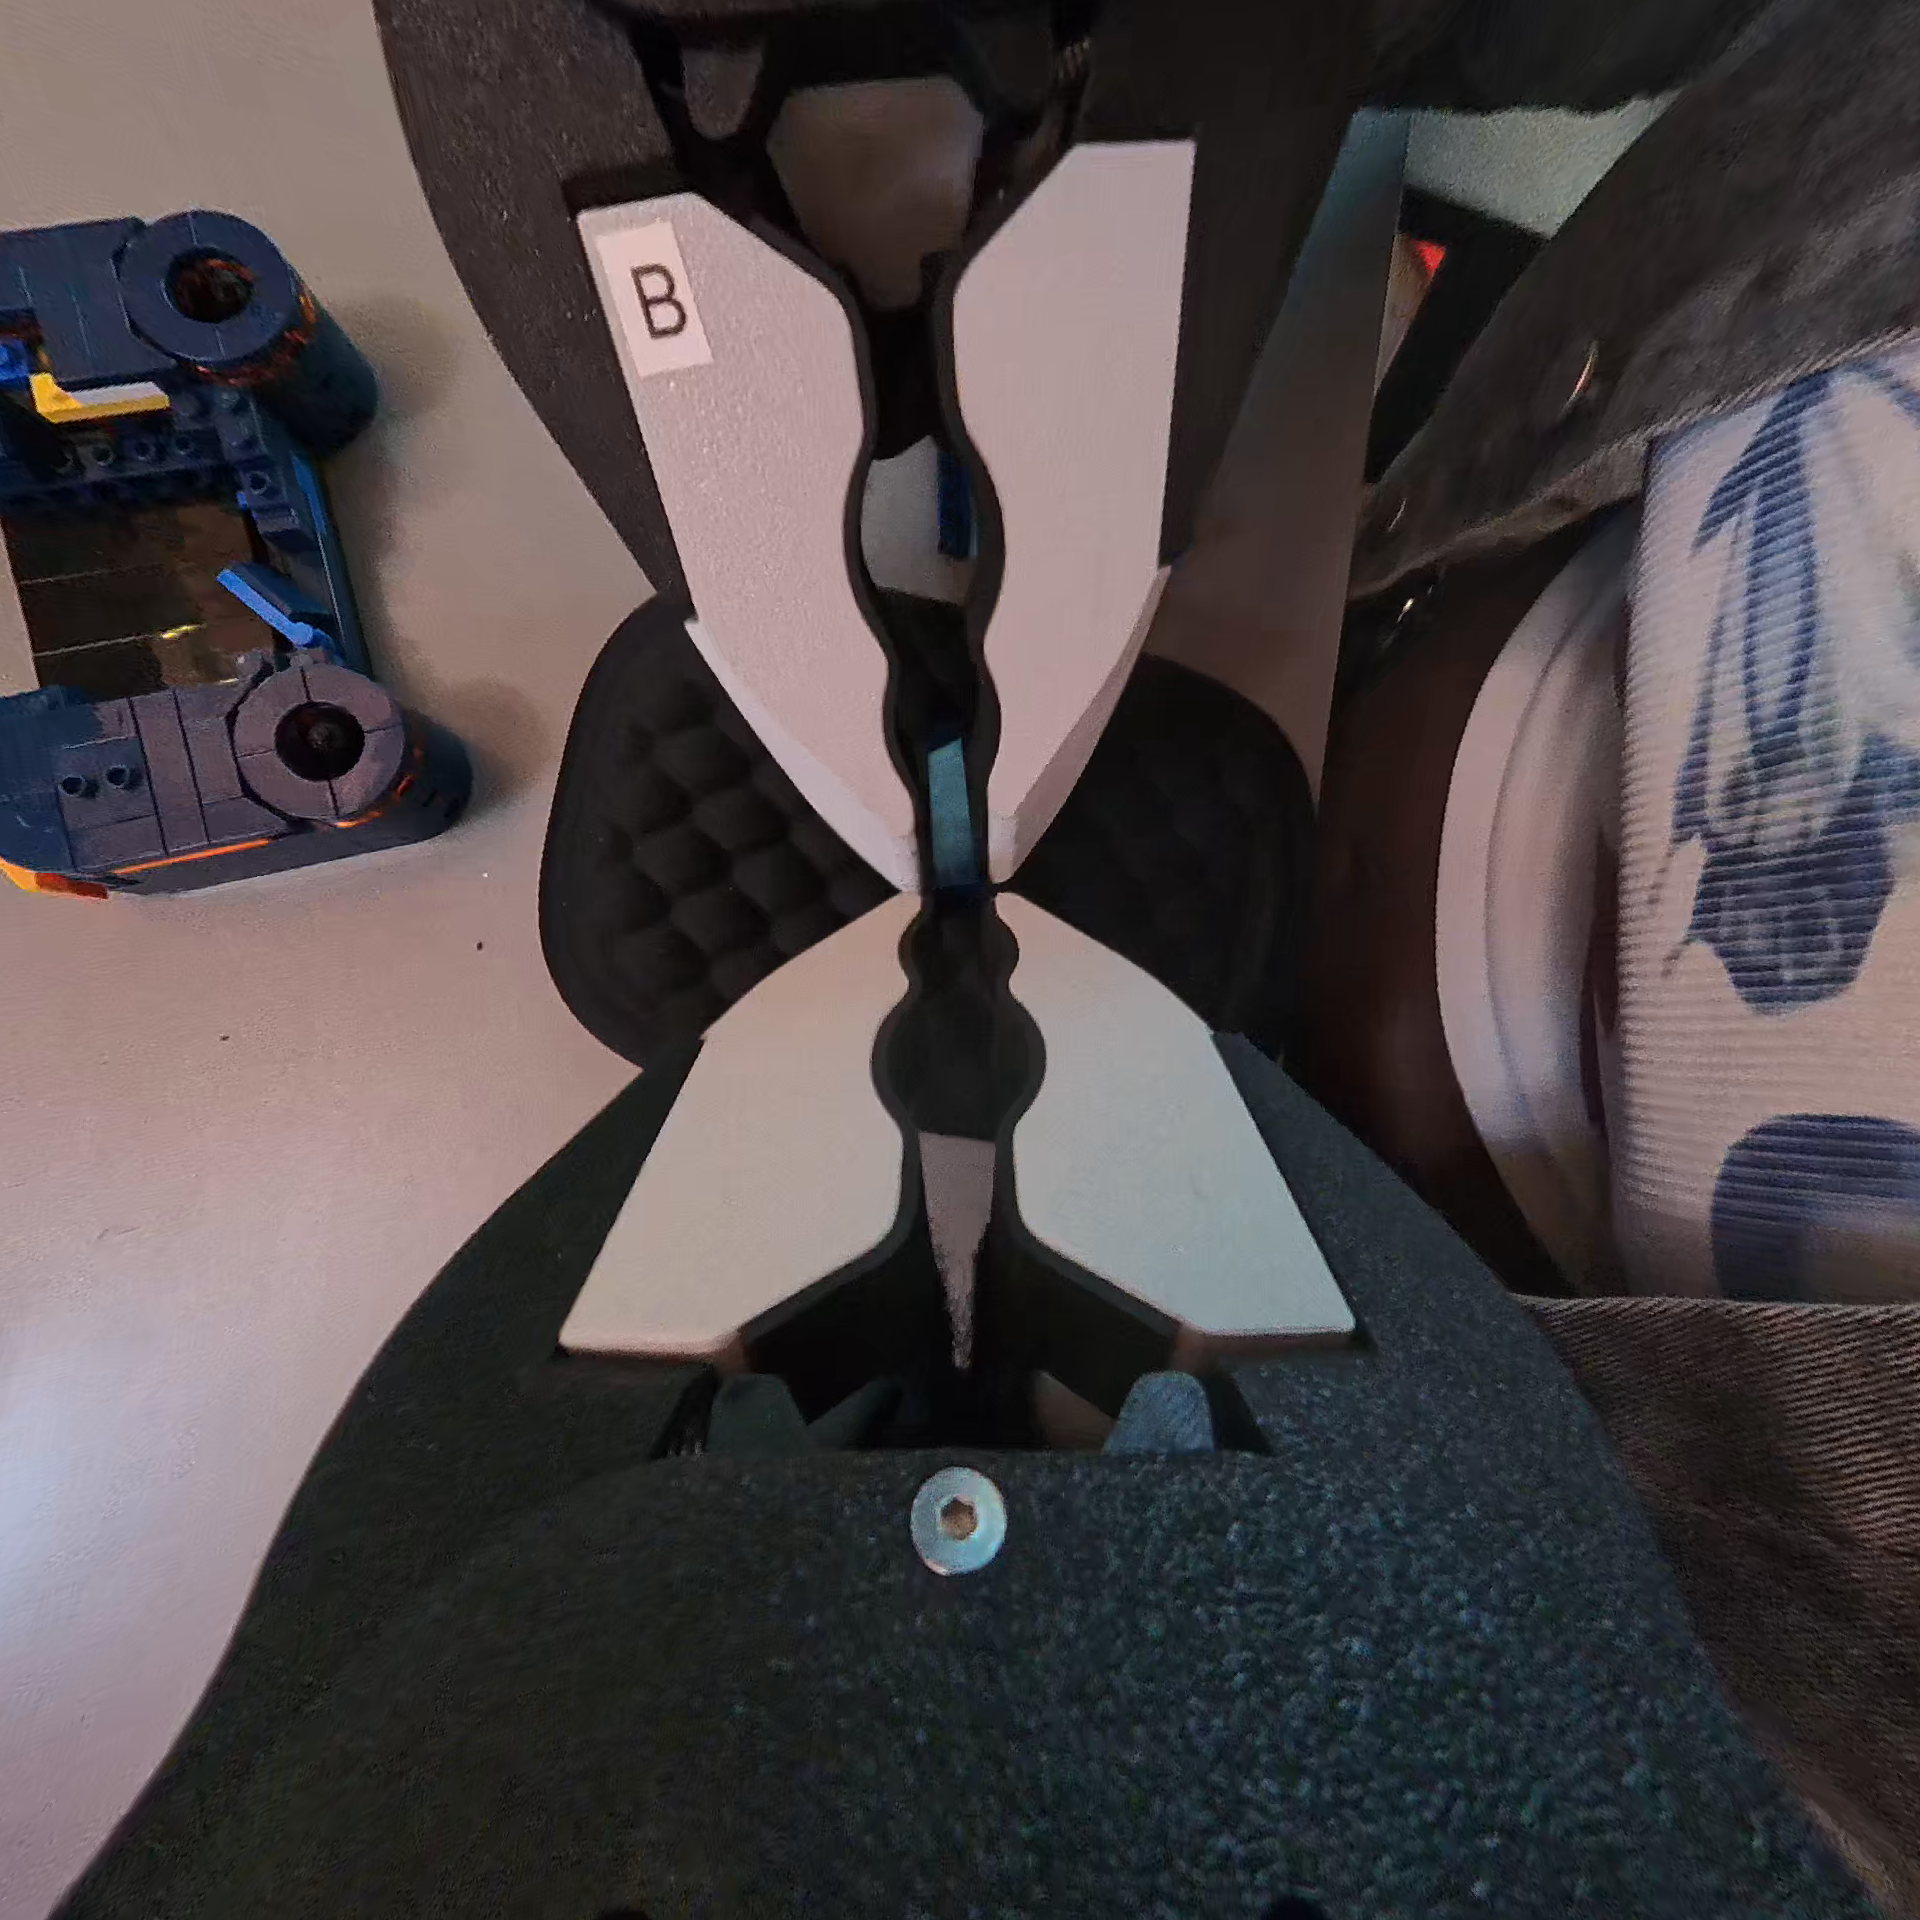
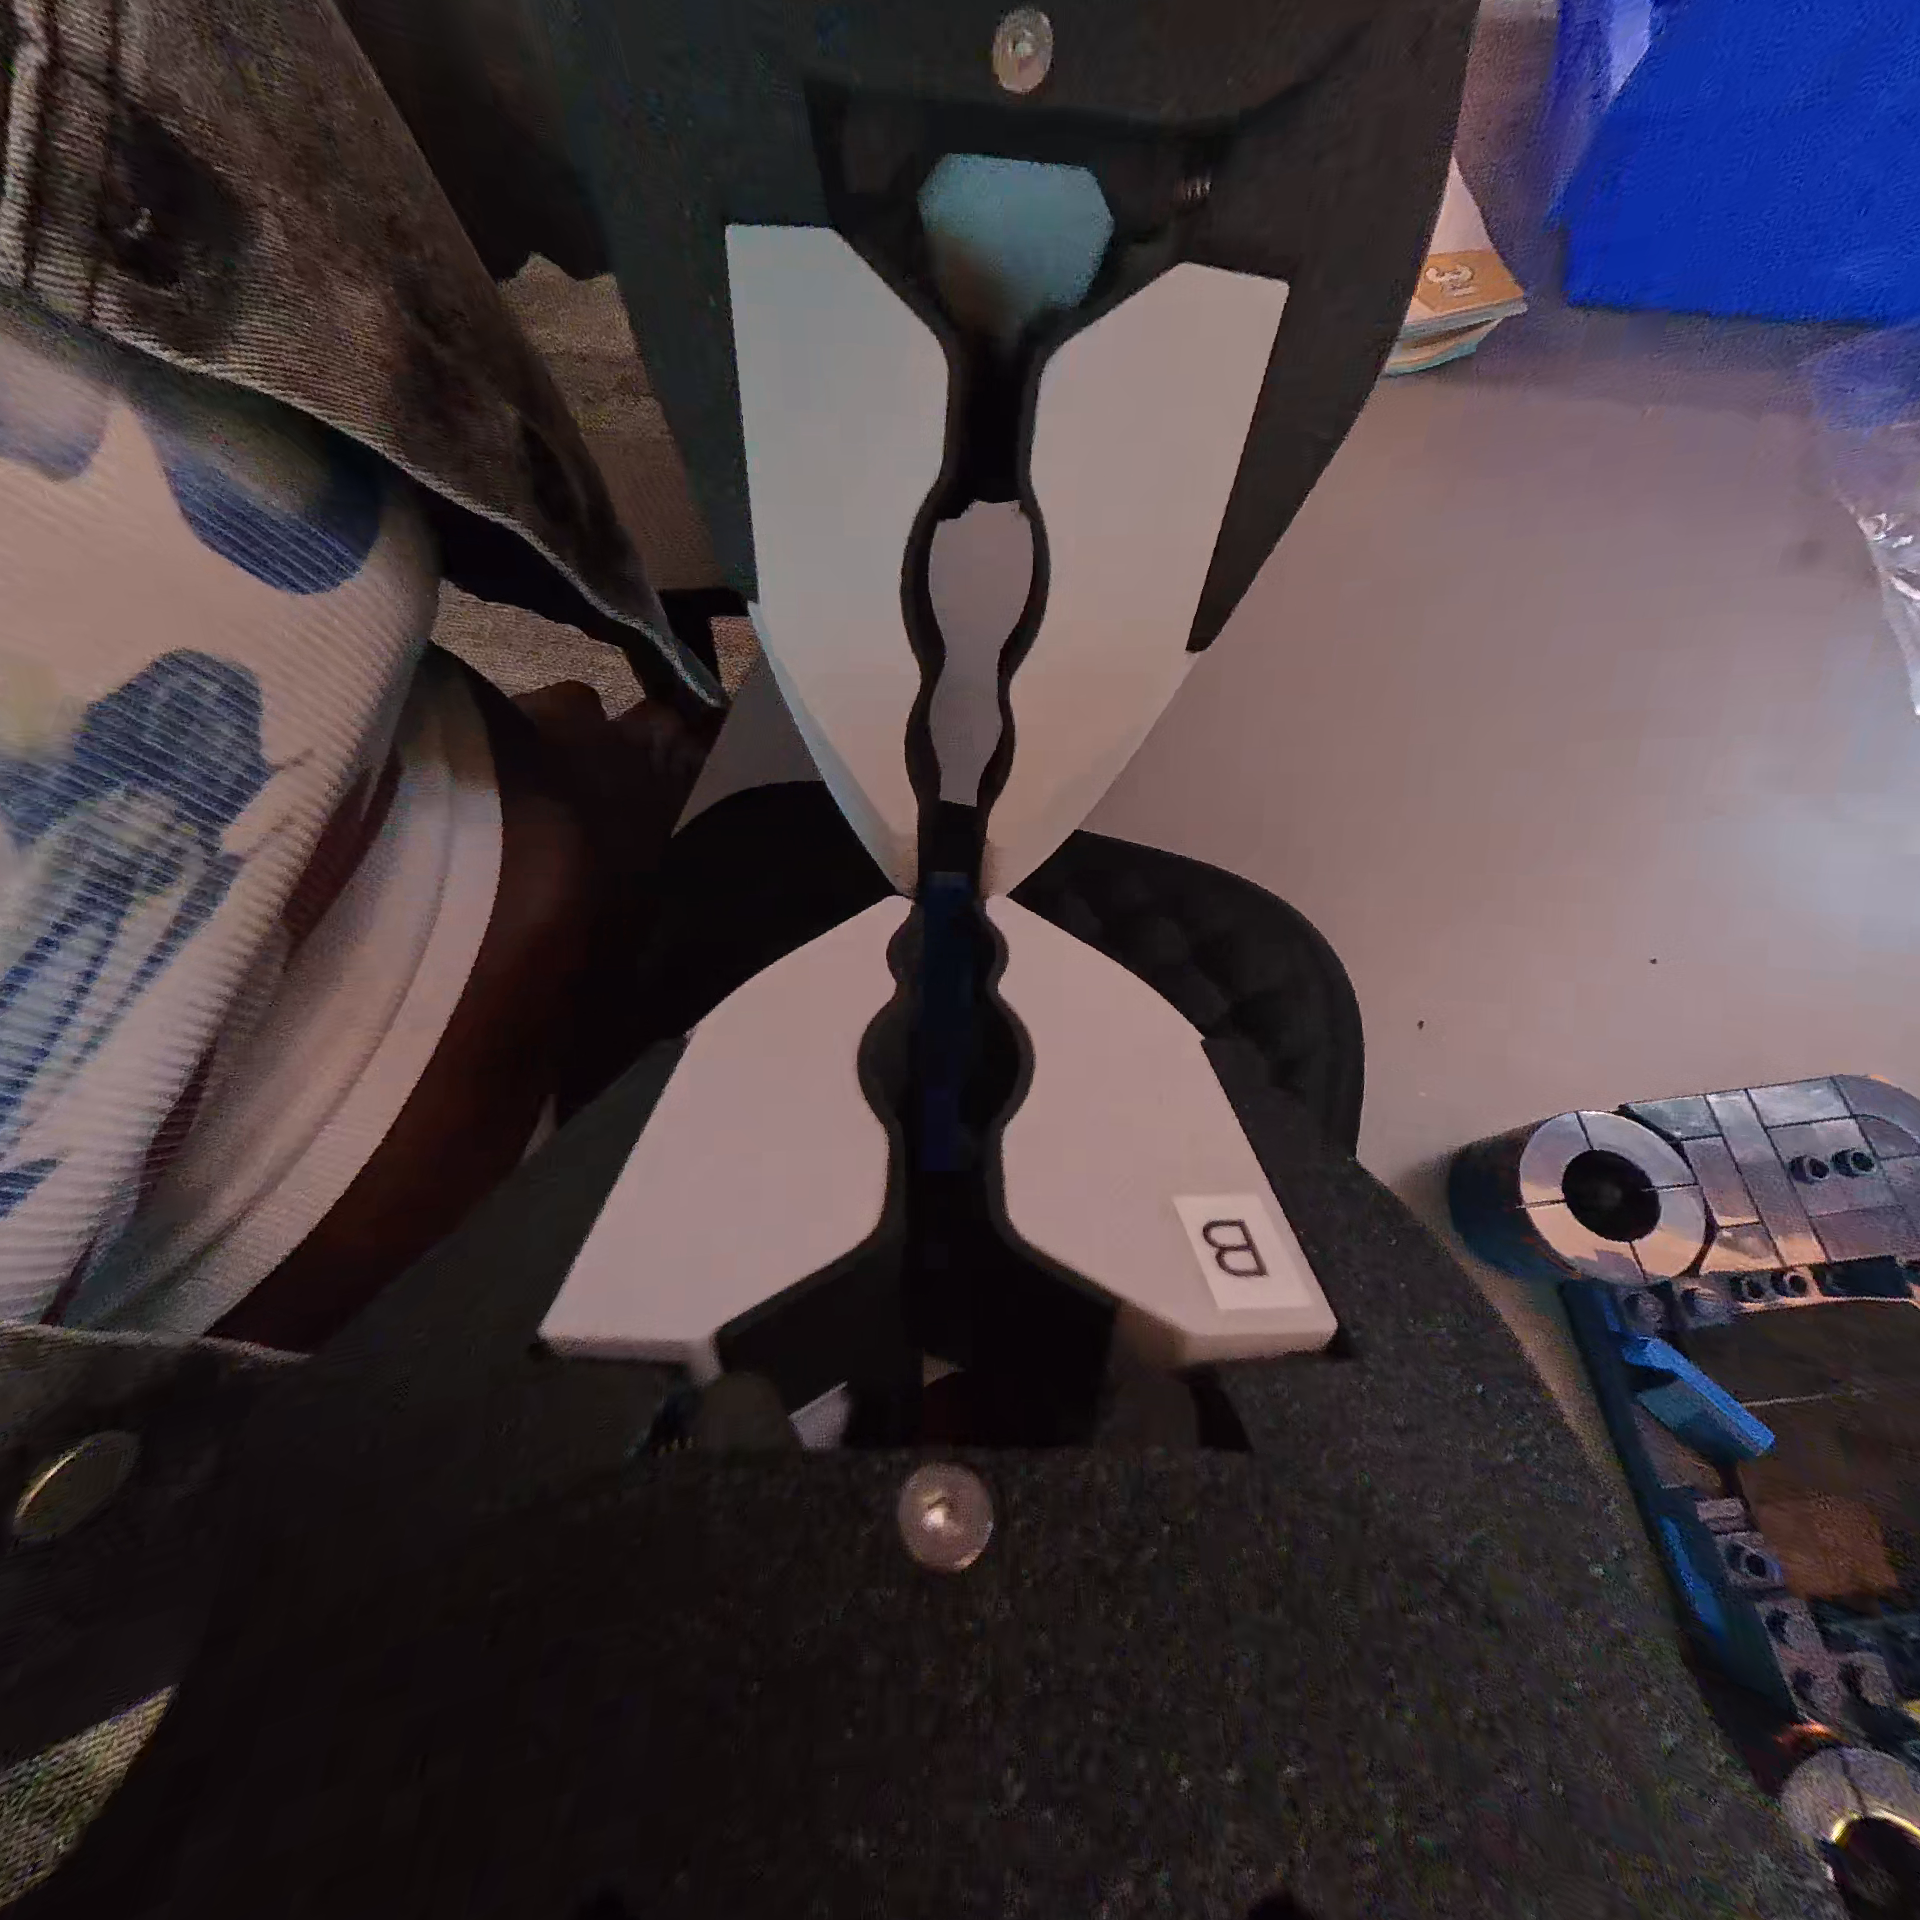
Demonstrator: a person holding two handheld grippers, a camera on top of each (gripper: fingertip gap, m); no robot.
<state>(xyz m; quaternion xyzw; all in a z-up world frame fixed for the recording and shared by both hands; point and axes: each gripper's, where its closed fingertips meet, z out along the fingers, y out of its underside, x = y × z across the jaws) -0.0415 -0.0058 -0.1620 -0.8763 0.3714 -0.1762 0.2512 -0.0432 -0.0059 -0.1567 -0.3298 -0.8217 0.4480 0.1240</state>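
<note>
Pale tabletop (image 1: 260, 1195) carries a dark blue brick-built model (image 1: 187, 561) at 9 o'clock. Left gripper (image 1: 954, 904) and right gripper (image 2: 943, 883) meet tip to tip, both clamped on one thin blue plastic piece (image 1: 951, 805). Uneven pulling could make this small piece slip out, I think.

White sticker (image 1: 657, 299) with one black printed character on the right gripper (image 1: 954, 868) white finger, 11 o'clock in left wrist view, 4 o'clock in right wrist view; tan card (image 2: 1455, 301), 1 o'clock, printed mark too blurred to read
</note>
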